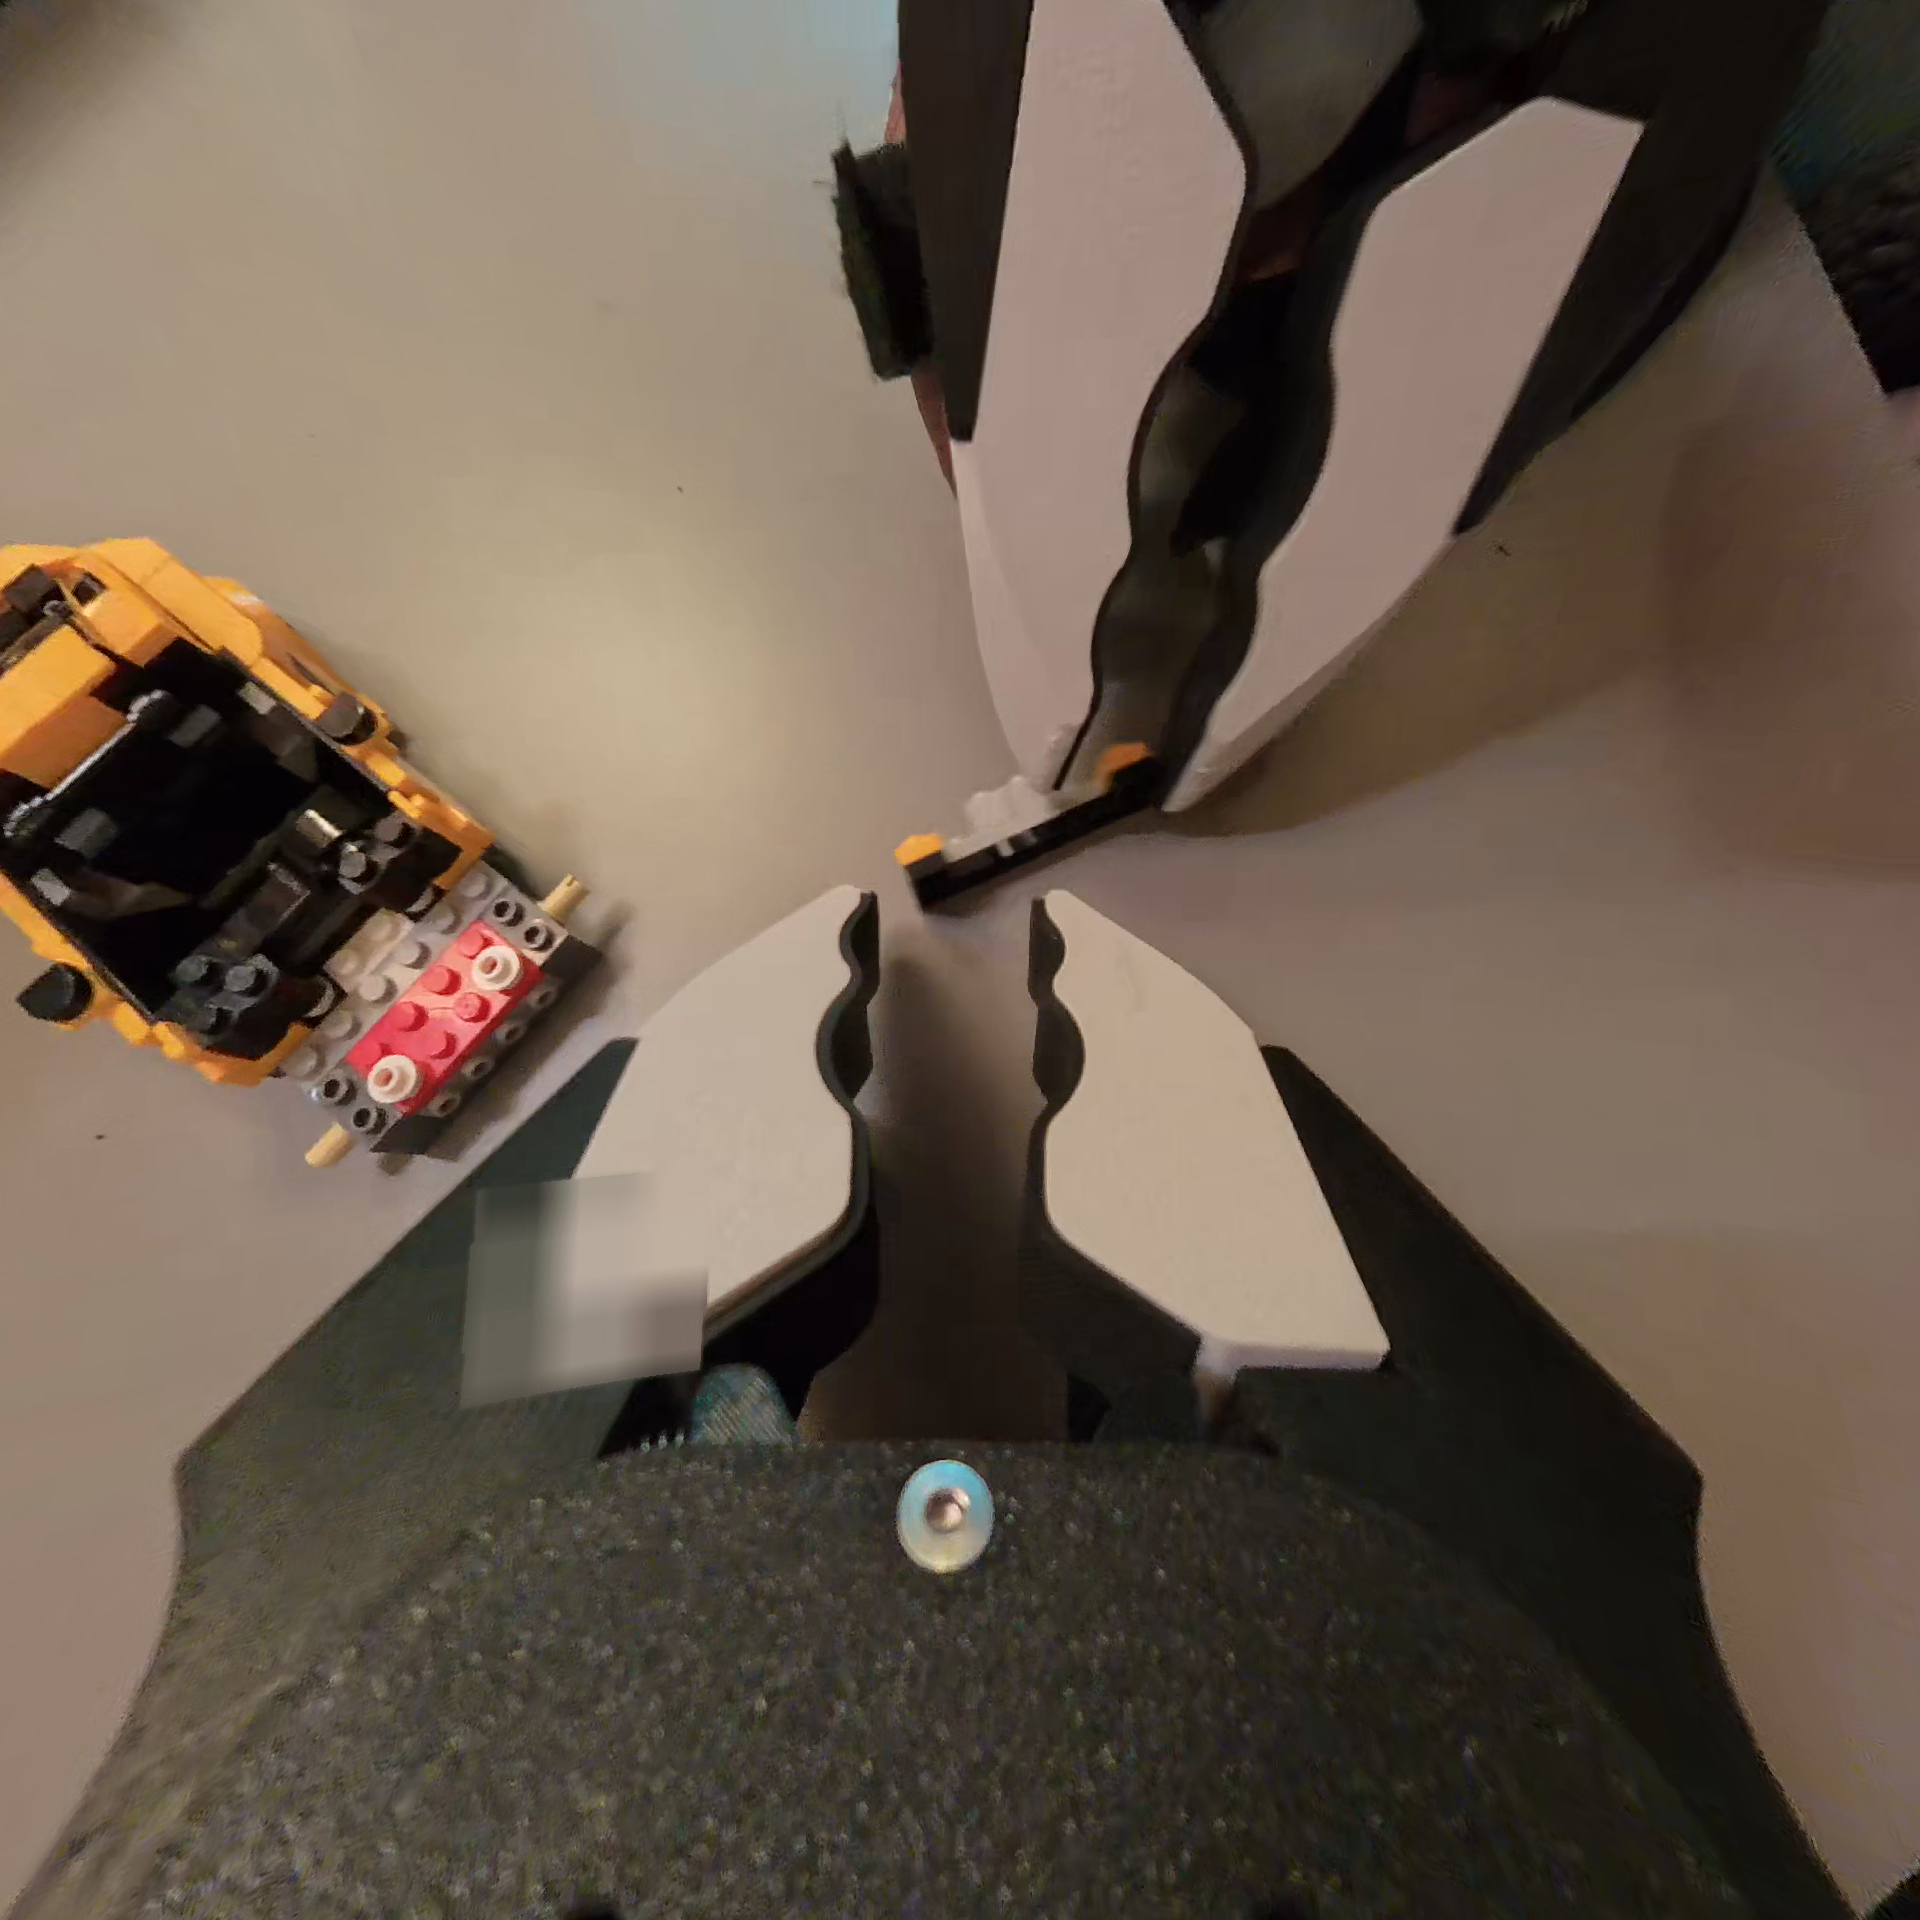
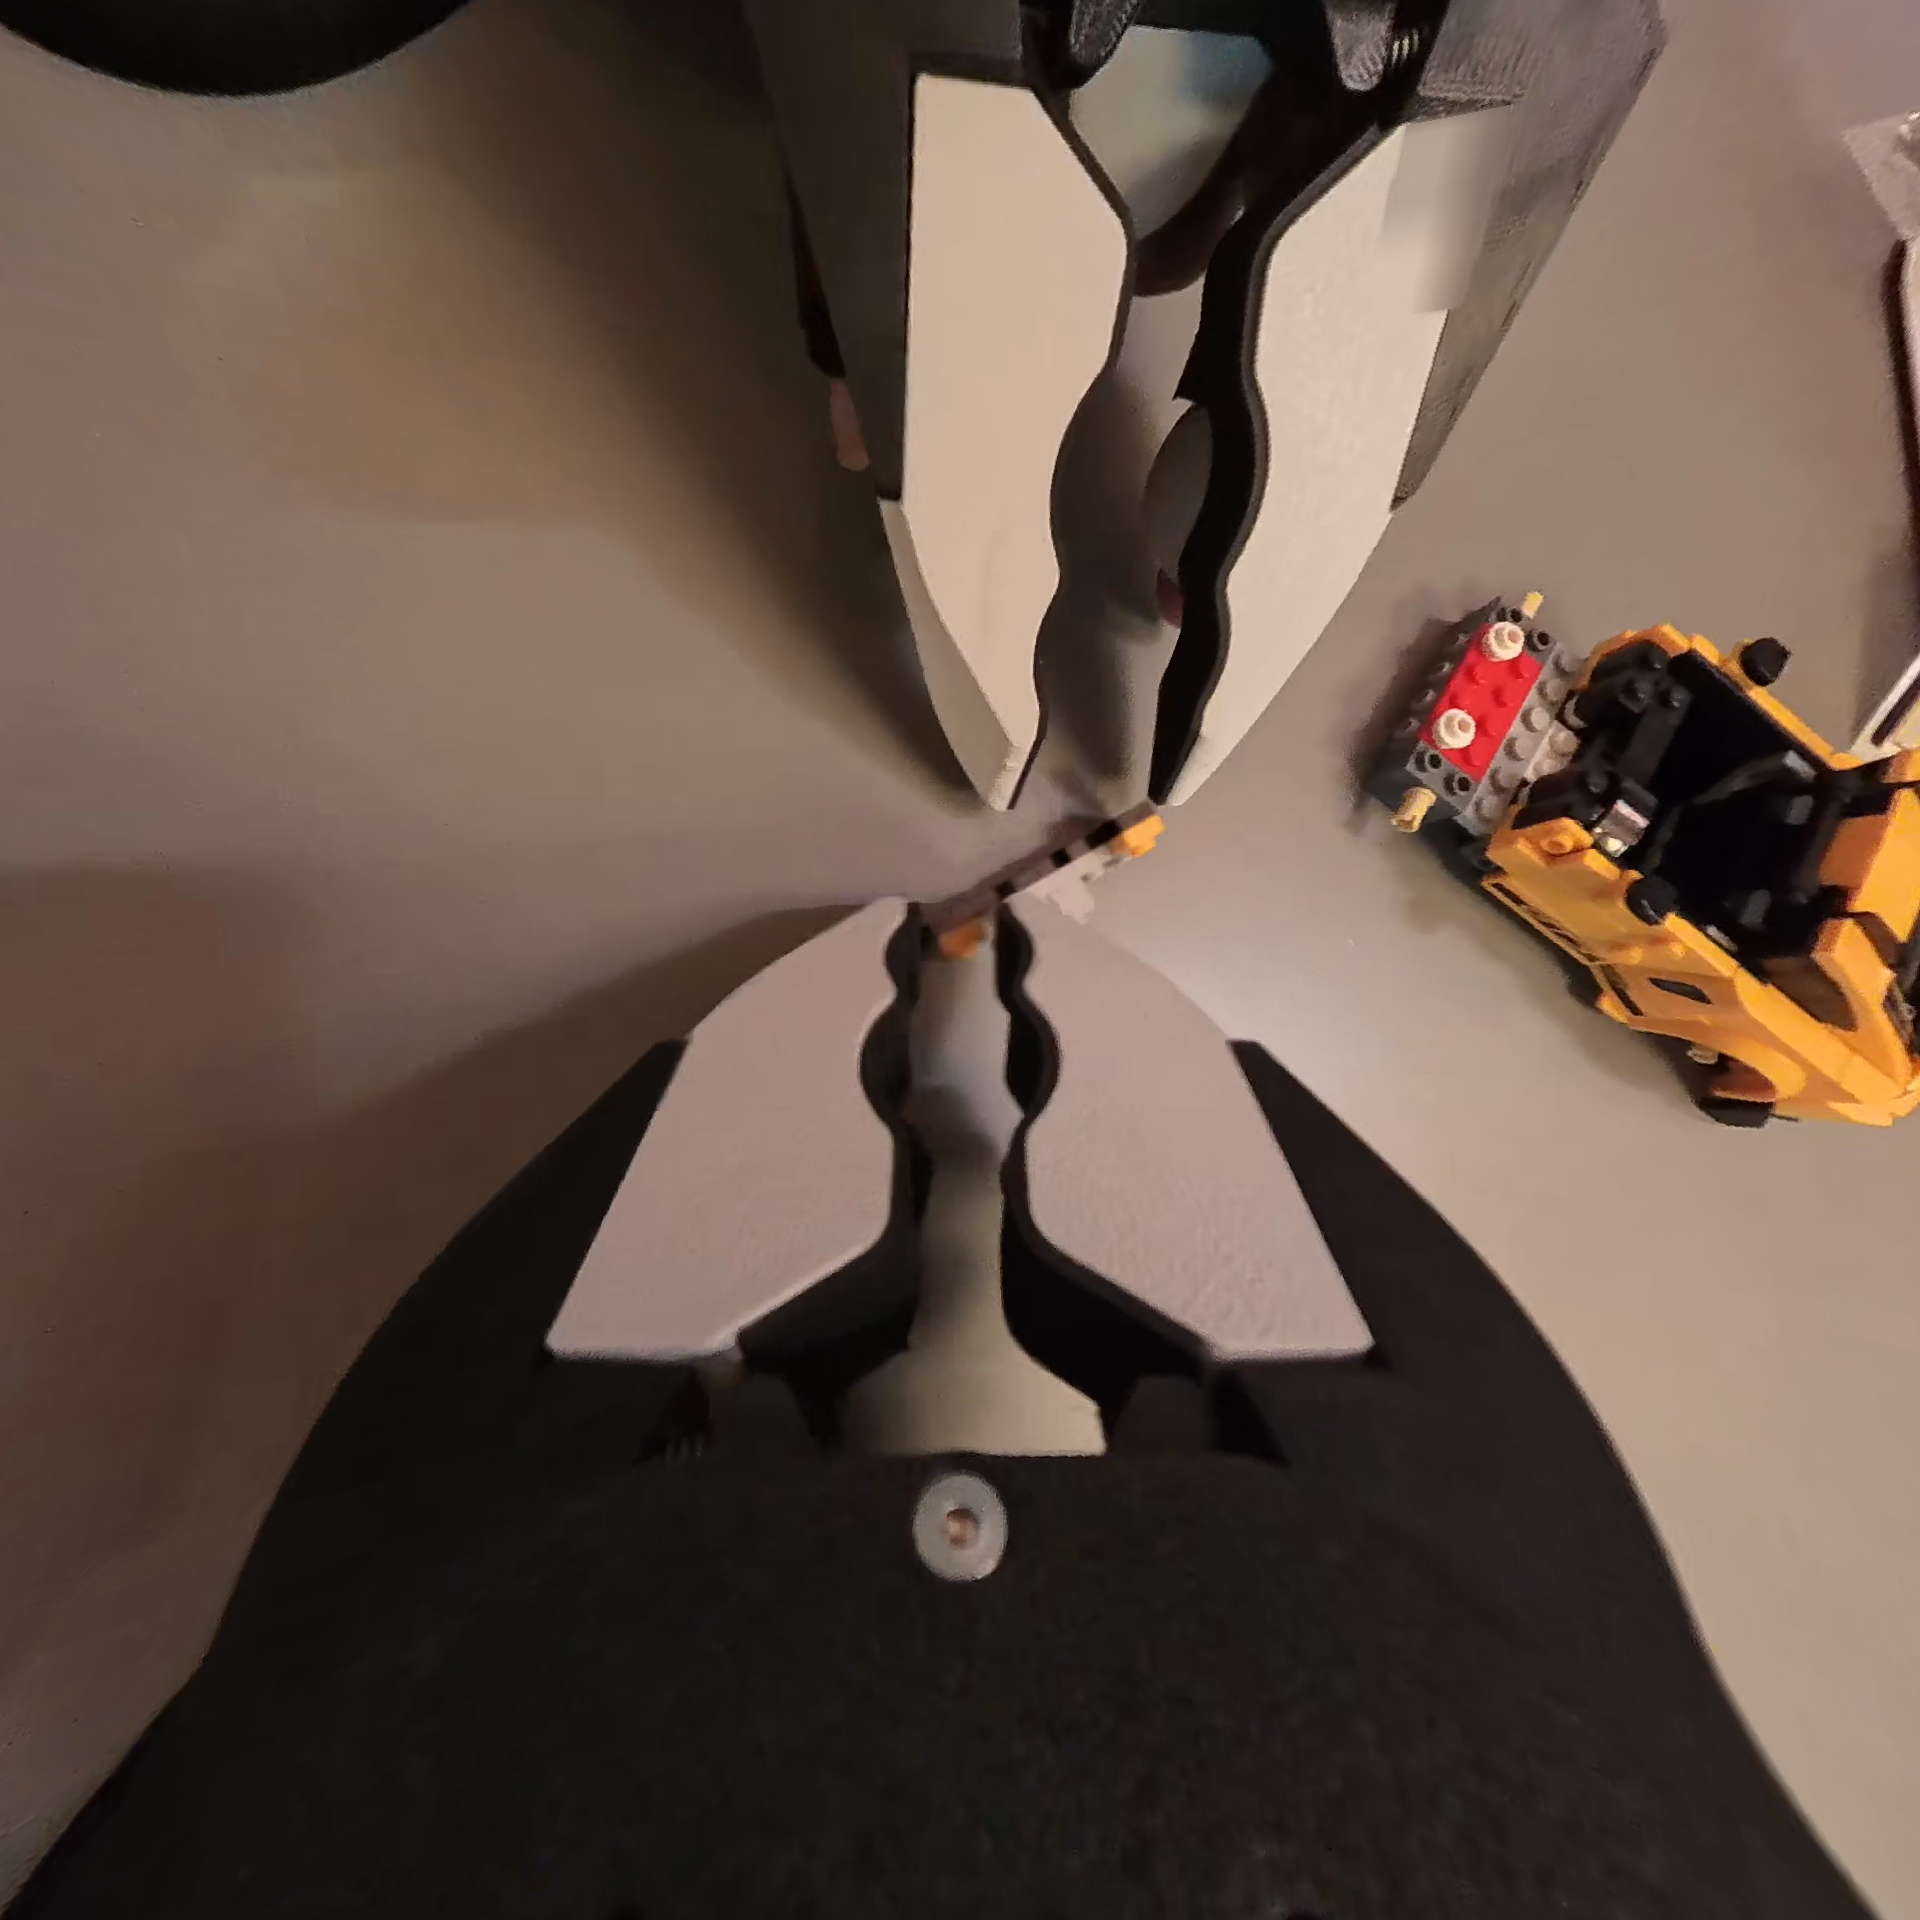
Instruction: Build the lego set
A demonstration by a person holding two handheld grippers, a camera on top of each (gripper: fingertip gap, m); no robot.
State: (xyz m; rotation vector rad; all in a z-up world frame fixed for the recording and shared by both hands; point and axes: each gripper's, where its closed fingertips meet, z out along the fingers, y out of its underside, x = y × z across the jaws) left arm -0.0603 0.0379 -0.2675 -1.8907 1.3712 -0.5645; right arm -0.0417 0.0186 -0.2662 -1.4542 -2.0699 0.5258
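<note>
Left wrist view puts my left gripper (image 1: 954, 914) low over the pale grey table (image 1: 623, 364), its fingers spread with clear tabletop showing between them and nothing held. Just past its tips lies the free end of a slim black Lego strip (image 1: 1023, 836) with an orange piece at each end and small white parts along one side. The far end of that strip is pinched between the fingers of my right gripper (image 1: 1112, 774), which reaches in from the top of the picture, tips down. To the left, well apart from both grippers, I see the partly built yellow-and-black Lego vehicle (image 1: 208, 821) resting on the table, with a grey plate at its near end carrying a red brick topped by two white round studs. In the right wrist view, my own fingers are closed on one orange end of the strip (image 2: 1039, 873), while the left gripper's (image 2: 1086, 800) tips frame the other end without gripping it. The vehicle (image 2: 1683, 852) sits off to the right.
</note>
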